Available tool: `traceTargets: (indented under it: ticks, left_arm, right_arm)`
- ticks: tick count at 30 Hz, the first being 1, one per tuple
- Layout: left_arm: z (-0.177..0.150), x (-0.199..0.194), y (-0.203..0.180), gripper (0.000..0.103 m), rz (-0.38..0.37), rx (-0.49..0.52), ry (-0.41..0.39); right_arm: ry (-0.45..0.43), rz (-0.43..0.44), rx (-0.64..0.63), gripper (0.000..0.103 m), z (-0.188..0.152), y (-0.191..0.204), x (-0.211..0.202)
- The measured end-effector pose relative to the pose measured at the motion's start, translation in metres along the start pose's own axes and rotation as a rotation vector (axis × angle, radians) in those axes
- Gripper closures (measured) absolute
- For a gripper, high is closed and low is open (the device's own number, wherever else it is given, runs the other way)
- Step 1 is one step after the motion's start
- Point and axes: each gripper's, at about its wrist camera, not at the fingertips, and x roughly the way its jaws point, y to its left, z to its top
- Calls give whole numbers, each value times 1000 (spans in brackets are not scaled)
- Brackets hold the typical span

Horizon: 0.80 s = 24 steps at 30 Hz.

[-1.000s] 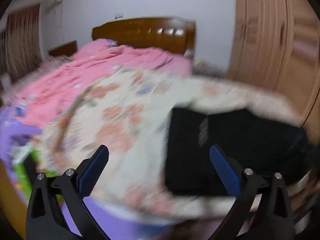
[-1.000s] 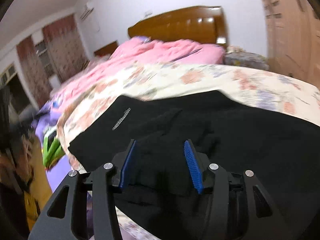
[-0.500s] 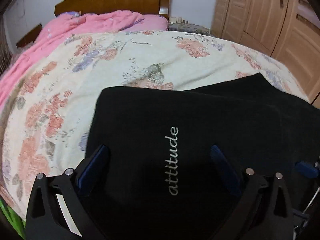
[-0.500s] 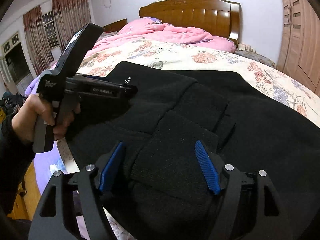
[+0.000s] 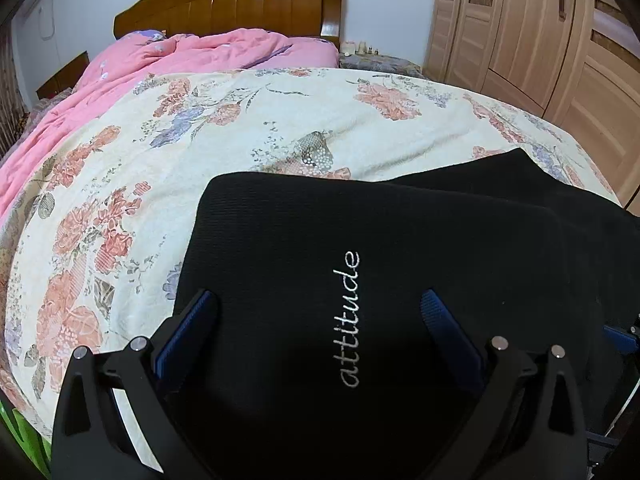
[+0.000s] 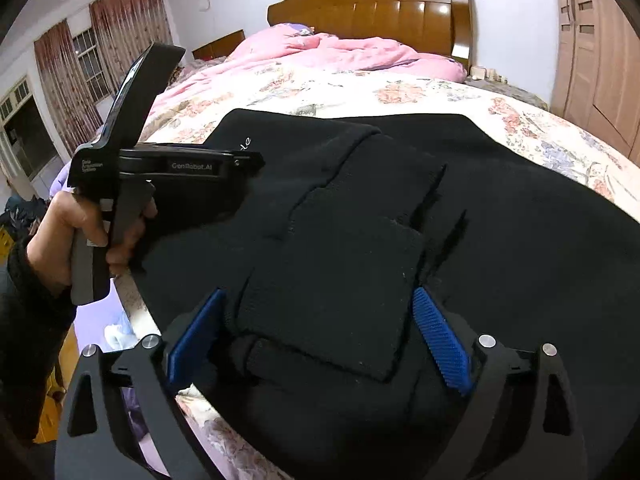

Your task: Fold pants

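Note:
Black pants (image 5: 400,248) with white "attitude" lettering lie on the floral bedspread (image 5: 240,128) at the bed's near edge. They also fill the right wrist view (image 6: 500,220), with cuffed ends (image 6: 332,300) folded on top. My left gripper (image 5: 320,304) is open, its blue pads (image 5: 440,316) spread just above the lettered part of the pants. My right gripper (image 6: 316,304) is open, its pads (image 6: 436,328) on either side of the cuffed end. The left gripper body (image 6: 160,168), held in a hand, shows in the right wrist view.
A pink duvet (image 5: 168,60) and a wooden headboard (image 5: 248,8) lie at the far end of the bed. Wooden wardrobe doors (image 5: 552,40) stand on the right. Curtained windows (image 6: 80,64) are on the left. Purple and green items (image 5: 24,436) lie below the bed's left edge.
My left gripper swung right from the bedspread onto the lettered part of the pants and steadied. My right gripper opened wider and came closer over the cuffed end.

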Motion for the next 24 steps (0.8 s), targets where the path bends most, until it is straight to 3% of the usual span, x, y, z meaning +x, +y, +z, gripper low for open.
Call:
traceTargets:
  ticks: [5, 7, 9, 12, 20, 24]
  left_arm:
    - [0, 0, 0, 1, 4, -2, -5]
    - [0, 0, 0, 1, 8, -3, -8]
    - [1, 0, -1, 1, 11, -4, -8]
    - [0, 0, -1, 1, 10, -4, -8]
    - [1, 2, 0, 1, 8, -22, -6]
    - [1, 1, 0, 1, 14, -28, -11]
  right_arm:
    - [-117, -72, -42, 13, 9, 13, -28]
    - [-163, -39, -63, 12, 13, 20, -34]
    - [-136, 0, -83, 12, 15, 28, -25]
    - [-17, 7, -87, 12, 8, 32, 9]
    - [-18, 15, -112, 11, 1, 25, 2]
    - [-62, 17, 27, 11, -5, -11, -39]
